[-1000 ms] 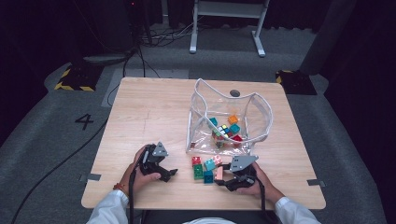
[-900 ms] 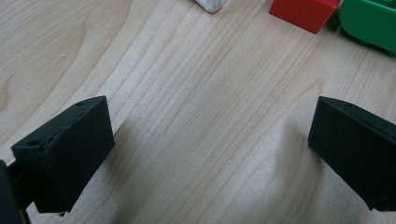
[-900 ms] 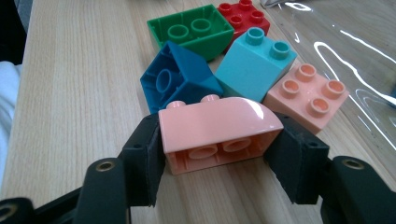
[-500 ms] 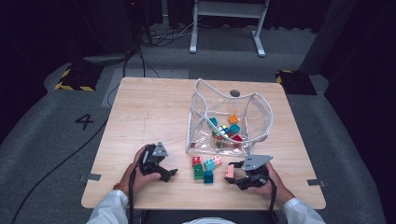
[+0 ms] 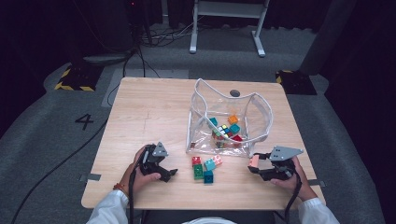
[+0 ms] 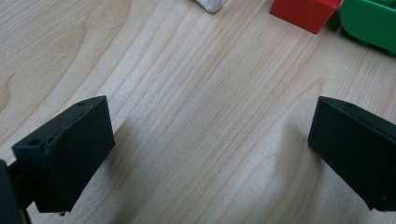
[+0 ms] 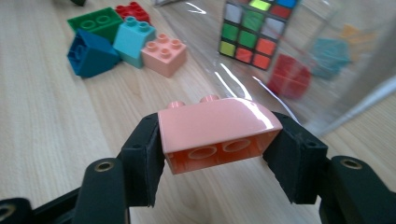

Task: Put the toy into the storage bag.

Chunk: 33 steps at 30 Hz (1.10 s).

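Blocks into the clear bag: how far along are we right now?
Done: several blocks and a puzzle cube sit inside the clear bag. In hand: the right gripper is clamped on a pink block. Left: five loose blocks lie on the table; the left gripper is open.

- A pale wooden counter [image 5: 154,112] stands on grey carpet.
- A clear plastic bag [image 5: 227,120] lies right of its centre, holding coloured blocks and a puzzle cube [image 5: 223,132].
- Just before the bag lies a cluster of loose bricks: red [image 5: 196,160], green [image 5: 199,171], teal [image 5: 210,164], pink [image 5: 217,160], dark blue [image 5: 208,177].
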Available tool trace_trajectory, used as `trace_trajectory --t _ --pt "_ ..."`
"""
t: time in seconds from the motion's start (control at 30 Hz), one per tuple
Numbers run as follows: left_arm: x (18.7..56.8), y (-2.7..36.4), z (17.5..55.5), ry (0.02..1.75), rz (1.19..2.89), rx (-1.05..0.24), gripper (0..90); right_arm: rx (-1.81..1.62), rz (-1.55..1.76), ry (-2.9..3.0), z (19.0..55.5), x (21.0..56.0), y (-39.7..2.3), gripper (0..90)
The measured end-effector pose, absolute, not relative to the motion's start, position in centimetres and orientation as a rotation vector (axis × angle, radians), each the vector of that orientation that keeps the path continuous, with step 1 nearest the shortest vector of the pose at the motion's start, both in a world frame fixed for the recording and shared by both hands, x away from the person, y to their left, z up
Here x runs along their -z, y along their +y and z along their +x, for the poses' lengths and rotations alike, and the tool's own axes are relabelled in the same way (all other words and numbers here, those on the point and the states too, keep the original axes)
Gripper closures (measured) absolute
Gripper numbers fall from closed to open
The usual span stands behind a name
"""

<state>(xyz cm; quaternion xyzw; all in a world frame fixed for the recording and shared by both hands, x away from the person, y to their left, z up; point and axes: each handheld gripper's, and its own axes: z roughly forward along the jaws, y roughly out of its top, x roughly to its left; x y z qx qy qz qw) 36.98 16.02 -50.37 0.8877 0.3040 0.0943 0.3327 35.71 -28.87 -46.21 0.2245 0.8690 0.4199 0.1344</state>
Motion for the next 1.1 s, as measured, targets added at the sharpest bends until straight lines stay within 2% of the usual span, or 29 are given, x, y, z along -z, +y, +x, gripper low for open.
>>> trace_trajectory --t 0.47,0.7,1.1 --pt "50.4 16.0 37.0 0.794 2.319 -0.246 0.4 -1.238 0.751 2.406 37.2 43.4 -33.5 40.5" --pt "50.4 16.0 37.0 0.794 2.318 -0.246 0.4 -1.262 0.764 2.343 38.5 40.3 -35.0 40.6" --pt "50.4 16.0 37.0 0.794 2.318 -0.246 0.4 -1.266 0.75 2.263 41.1 34.2 -34.8 40.6"
